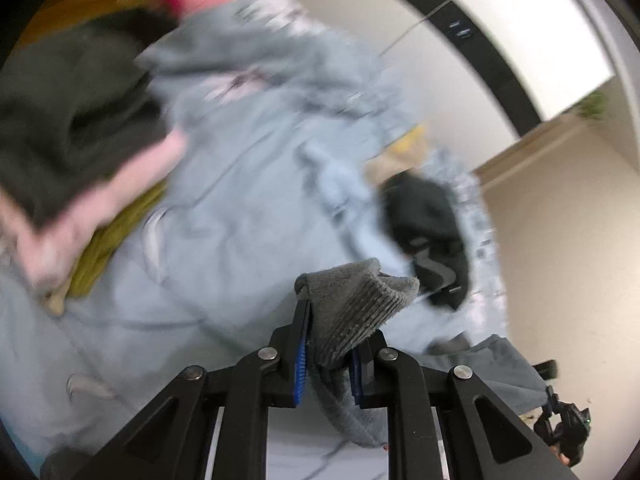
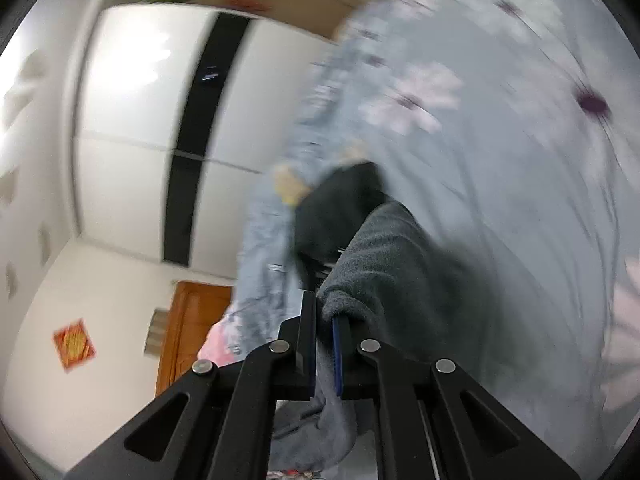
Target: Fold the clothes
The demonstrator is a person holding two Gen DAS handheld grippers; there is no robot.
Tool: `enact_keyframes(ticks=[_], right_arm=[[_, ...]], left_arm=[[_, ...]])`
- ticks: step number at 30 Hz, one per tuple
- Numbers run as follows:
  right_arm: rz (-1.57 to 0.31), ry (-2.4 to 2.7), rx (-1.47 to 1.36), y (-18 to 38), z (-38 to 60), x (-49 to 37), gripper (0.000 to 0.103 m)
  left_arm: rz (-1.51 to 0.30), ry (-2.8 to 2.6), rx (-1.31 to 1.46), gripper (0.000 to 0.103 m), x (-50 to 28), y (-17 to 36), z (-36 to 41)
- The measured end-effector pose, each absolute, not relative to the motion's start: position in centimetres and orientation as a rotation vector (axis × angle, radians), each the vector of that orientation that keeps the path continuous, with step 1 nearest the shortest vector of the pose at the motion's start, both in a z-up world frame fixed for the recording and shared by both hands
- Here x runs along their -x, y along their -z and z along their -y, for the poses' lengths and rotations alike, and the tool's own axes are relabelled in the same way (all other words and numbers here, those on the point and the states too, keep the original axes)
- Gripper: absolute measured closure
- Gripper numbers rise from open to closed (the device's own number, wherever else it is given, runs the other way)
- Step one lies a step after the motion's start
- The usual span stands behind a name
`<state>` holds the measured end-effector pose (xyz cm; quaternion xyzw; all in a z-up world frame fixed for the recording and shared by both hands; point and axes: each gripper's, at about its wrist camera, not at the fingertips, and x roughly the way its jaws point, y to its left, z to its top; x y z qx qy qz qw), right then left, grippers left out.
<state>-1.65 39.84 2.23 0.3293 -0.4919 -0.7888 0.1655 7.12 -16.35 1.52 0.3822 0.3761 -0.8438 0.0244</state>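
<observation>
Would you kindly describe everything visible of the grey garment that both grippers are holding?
The grey garment is soft, fleecy knit fabric with a ribbed band at one edge. The left gripper is shut on that ribbed edge, which folds over its fingers; the right gripper is shut on another bunched part, which drapes over it. Loose fabric hangs below both grippers. Its full shape cannot be seen.

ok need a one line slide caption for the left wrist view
Left tool shut on the ribbed edge of a grey garment, above a blurred pile of pale blue fabric.
</observation>
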Motion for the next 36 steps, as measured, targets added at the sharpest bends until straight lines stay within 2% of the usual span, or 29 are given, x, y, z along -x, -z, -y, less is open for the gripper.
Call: enact_keyframes(ticks=[2, 5, 11, 16, 26, 30, 36], right_arm=[[1.303, 2.298, -0.888, -4.4, -39.9, 0.8, 0.097], [1.229, 2.353, -1.085, -1.8, -40.9, -0.4, 0.097], [1.319, 2.263, -1.449, 8.1, -42.3, -4.0, 0.097], [1.402, 2.159, -1.663, 14.2, -43.0, -6.3, 0.096], [1.533, 2.160, -1.620, 15.1, -46.0, -8.7, 0.094], [1.646, 2.119, -1.600, 16.5, -46.3, -9.0, 0.087], [1.785, 2.047, -1.467, 17.0, -45.9, -8.7, 0.087]], left_arm=[[-1.153, 2.669, -1.121, 0.085, -6.4, -3.2, 16.7], [-1.119, 2.633, -1.145, 0.085, -7.5, -2.1, 17.5], [-1.139, 2.357, -1.369, 0.086, -11.4, 6.7, 18.8], [-1.209, 2.256, -1.416, 0.086, -14.7, 9.7, 19.0], [-1.230, 2.280, -1.418, 0.086, -15.2, 9.5, 18.9], [-1.249, 2.271, -1.414, 0.086, -15.2, 9.6, 18.8], [-1.229, 2.287, -1.415, 0.086, -15.2, 8.8, 18.4]])
